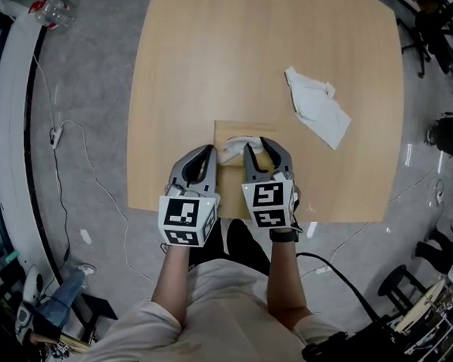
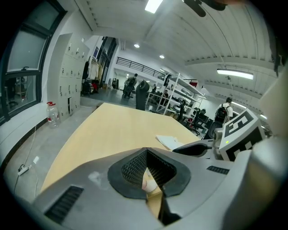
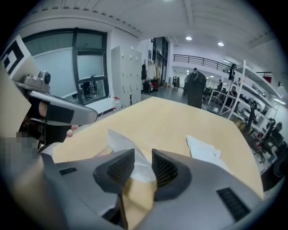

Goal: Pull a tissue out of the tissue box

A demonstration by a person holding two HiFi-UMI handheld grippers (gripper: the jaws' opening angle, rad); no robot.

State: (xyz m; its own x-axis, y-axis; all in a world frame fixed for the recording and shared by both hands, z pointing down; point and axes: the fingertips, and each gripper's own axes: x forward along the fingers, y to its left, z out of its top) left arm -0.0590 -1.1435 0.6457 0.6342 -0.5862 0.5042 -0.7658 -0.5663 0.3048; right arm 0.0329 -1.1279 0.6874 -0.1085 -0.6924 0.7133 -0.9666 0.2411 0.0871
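1. Table (image 1: 217, 62): light wood top, seen from above. It carries the tissue box and one loose tissue.
2. Tissue box (image 1: 244, 130): tan, the same shade as the table. It sits at the near edge of the table, in front of the person and under both grippers. In the right gripper view, part of it (image 3: 139, 195) shows below the jaws.
3. Tissue (image 1: 232, 149): white and crumpled, standing up out of the top of the box. It lies between the two grippers' tips in the head view.
4. Loose tissue (image 1: 317, 107): white and rumpled, lying flat on the table. It is well apart from the box, towards the far right.
5. Left gripper (image 1: 207, 151): its tips are at the near left of the box, just beside the tissue. In its own view the jaws (image 2: 145, 152) are closed tip to tip with nothing pinched. Whether they touch the box cannot be told.
6. Right gripper (image 1: 256, 144): over the right side of the box. In its own view the jaws (image 3: 143, 157) stand apart. The tissue (image 3: 121, 139) rises in the gap and to its left, and the pads are not pressing on it.
7. Bottle (image 1: 54, 10): clear plastic, on the grey floor (image 1: 80, 93) beyond the far left corner of the table.
8. Cable (image 1: 84, 158): thin and white, trailing across the floor to the left of the table.
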